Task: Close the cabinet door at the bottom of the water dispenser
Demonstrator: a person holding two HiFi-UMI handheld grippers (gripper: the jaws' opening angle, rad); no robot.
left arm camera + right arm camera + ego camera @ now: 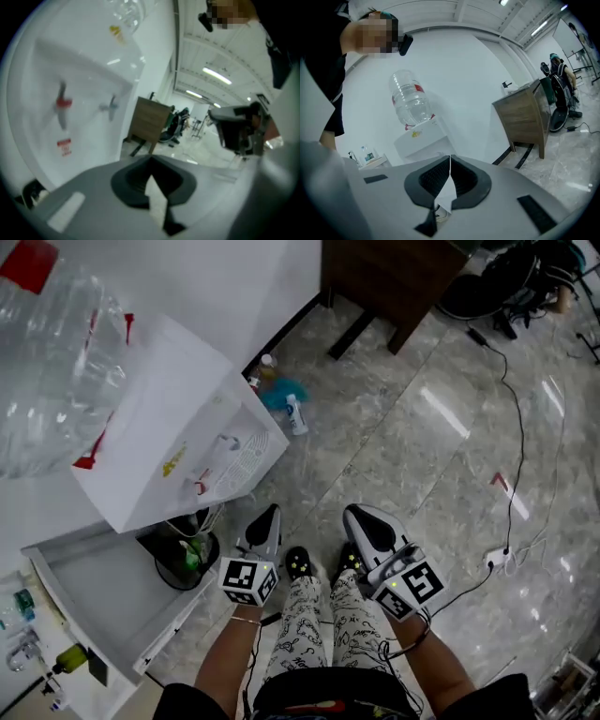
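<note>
The white water dispenser [178,442] stands at the left of the head view, with a clear bottle [52,362] on top. Its bottom cabinet door [103,601] is swung open toward me; dark items [183,559] show inside. My left gripper [263,524] hangs shut just right of the open cabinet, touching nothing. My right gripper [364,526] is shut beside it, over the floor. The left gripper [151,161] faces the dispenser's red and blue taps [63,103]. From the right gripper [450,159], the dispenser [423,138] and bottle [410,98] lie ahead.
A wooden desk [394,277] stands at the back against the wall. Small bottles and a blue item [286,399] lie on the marble floor by the wall. A cable with a white plug block [495,561] runs along the right. My shoes [300,563] are between the grippers.
</note>
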